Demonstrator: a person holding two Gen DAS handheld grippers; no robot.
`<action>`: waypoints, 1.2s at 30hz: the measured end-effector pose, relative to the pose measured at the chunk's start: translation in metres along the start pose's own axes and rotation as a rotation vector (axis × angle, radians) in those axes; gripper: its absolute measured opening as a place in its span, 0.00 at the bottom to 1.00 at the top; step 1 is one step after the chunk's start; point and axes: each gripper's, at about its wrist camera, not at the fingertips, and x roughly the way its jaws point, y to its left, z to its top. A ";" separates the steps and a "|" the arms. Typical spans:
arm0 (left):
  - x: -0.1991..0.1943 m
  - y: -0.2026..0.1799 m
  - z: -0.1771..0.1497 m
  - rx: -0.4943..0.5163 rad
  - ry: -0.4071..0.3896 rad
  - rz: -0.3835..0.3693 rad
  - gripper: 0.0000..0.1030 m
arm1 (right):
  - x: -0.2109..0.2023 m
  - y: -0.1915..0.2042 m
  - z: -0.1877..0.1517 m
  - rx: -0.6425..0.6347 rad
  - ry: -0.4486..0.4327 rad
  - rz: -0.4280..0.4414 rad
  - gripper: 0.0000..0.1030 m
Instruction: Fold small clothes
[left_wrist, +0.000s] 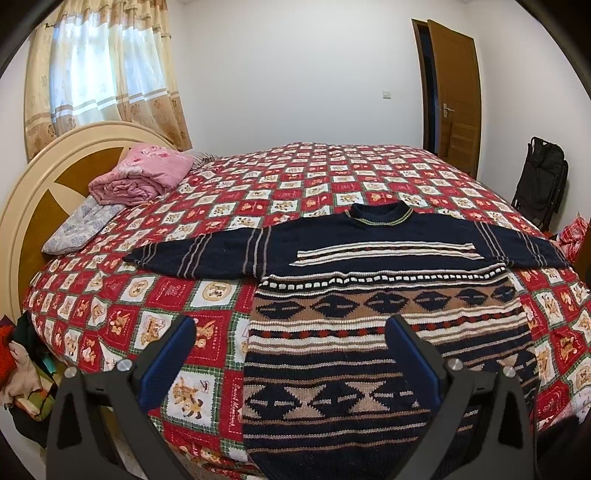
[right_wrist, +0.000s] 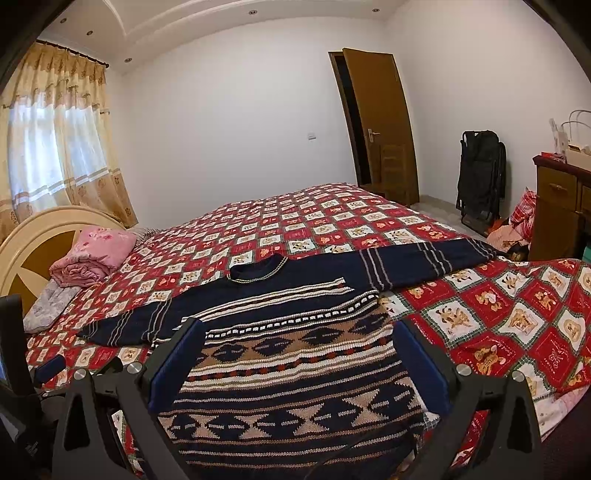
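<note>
Hovering over sweater (left_wrist: 369, 295) | left gripper (left_wrist: 291, 332), right gripper (right_wrist: 299, 336) fingers spread wide, empty

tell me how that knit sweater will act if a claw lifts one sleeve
The sweater is probably floppy: it lies flat on the bedspread, following it. The chunky knit suggests some weight and sag. Its coarse ribbed texture should grip, not slip.

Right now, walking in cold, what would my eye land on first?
The patterned sweater grabs you first: spread flat, sleeves out, on the near side of the bed, over a loud red checked quilt. Next, a pink blanket bundled by the headboard at the left. Both tools, left and right, hover open above the sweater's hem.
</note>
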 end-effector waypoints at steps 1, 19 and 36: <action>0.000 0.000 0.000 0.000 0.000 0.000 1.00 | 0.001 0.000 0.001 0.000 0.002 0.000 0.99; 0.006 -0.004 0.000 0.003 0.028 -0.027 1.00 | 0.013 -0.005 -0.004 0.007 0.050 -0.008 0.99; 0.055 -0.016 0.011 0.045 0.084 -0.130 1.00 | 0.077 -0.126 0.008 0.235 0.155 -0.081 0.99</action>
